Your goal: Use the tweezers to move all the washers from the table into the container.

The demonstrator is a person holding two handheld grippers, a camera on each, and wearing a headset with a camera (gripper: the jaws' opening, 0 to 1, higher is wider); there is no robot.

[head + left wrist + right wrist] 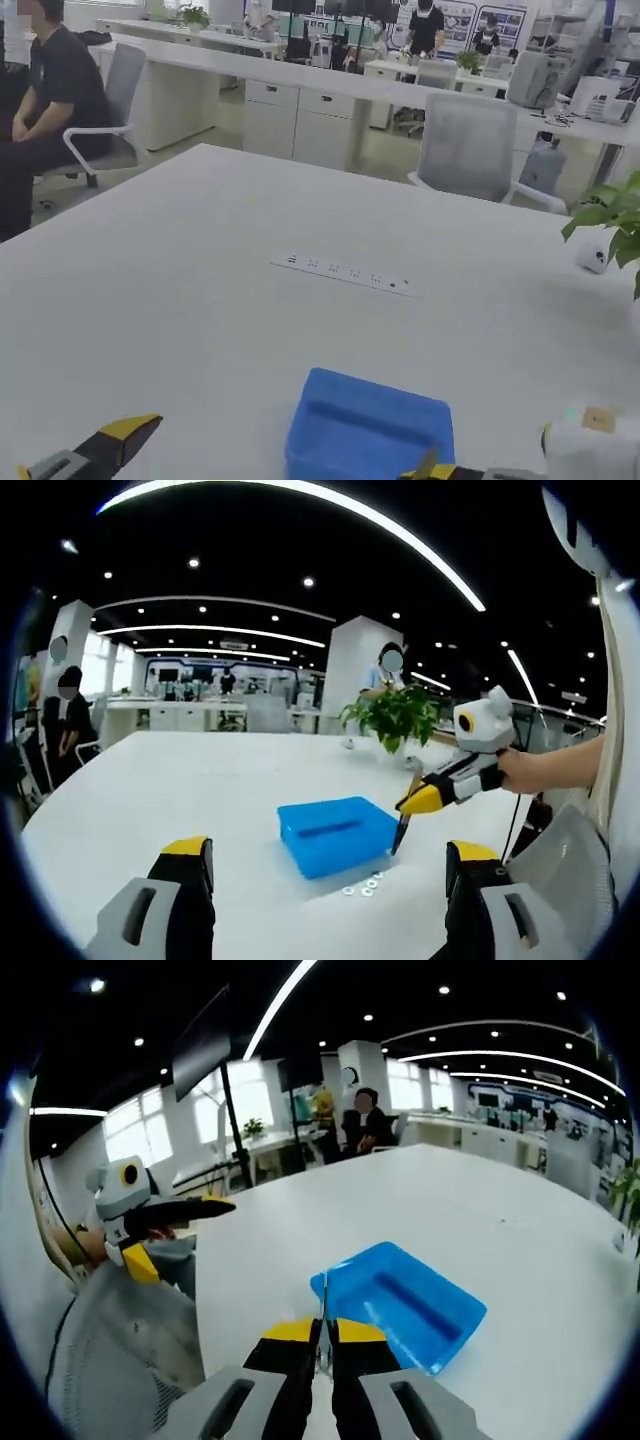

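Left gripper (328,848) spread, right gripper (326,1328) clamped

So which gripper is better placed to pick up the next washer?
The right gripper: jaws shut on the tweezers, tip near the washers beside the container; the left gripper is open, empty.

A white table (200,300) is carrying a blue container (368,425), sitting just ahead of the left gripper (328,848). Washers (362,887) are lying beside it, under the tweezers (399,832) in the right gripper (418,798). A socket strip (345,272) is lying farther beyond.
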